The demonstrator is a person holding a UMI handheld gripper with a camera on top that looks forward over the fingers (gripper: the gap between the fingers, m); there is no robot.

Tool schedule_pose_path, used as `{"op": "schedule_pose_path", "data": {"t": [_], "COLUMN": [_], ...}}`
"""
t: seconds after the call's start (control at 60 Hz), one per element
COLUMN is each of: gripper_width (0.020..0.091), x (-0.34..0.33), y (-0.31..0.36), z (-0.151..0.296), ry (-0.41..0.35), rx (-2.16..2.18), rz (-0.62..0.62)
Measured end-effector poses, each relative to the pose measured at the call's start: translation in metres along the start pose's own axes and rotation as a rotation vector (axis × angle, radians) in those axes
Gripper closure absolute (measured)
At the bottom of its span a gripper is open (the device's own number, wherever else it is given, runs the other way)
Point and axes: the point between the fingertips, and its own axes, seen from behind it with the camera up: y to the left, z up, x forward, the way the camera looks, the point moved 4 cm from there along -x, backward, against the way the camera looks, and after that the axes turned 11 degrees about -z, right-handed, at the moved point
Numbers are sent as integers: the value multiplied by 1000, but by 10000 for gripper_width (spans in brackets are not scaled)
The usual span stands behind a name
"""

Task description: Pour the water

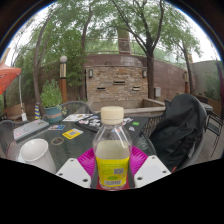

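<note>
Your gripper (113, 172) pinches one plastic bottle (113, 150) upright between its two pink pads (88, 160), so no water spills before pouring. On the near left of the patio table (85, 125) stands one white cup (36, 152), probably the target. One black bag (178, 130) rests on the right.

Colours on my feed, bottle up front

I'm seeing a clear bottle (112, 145) with cream cap and yellow label, magenta pads (88, 160) either side, a white cup (36, 152), black jacket (178, 128), yellow card (72, 133).
</note>
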Motion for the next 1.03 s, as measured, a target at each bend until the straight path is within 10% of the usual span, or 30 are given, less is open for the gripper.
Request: {"op": "schedule_pose_path", "data": {"t": [0.233,0.367,1.033], "gripper_width": [580,248,263], "x": [-4,-21,-442], "y": [7,5,81], "z": [5,-14,87], "ry": [-2,151,247], "rx": [-4,75,9], "rz": [7,-4,-280]}}
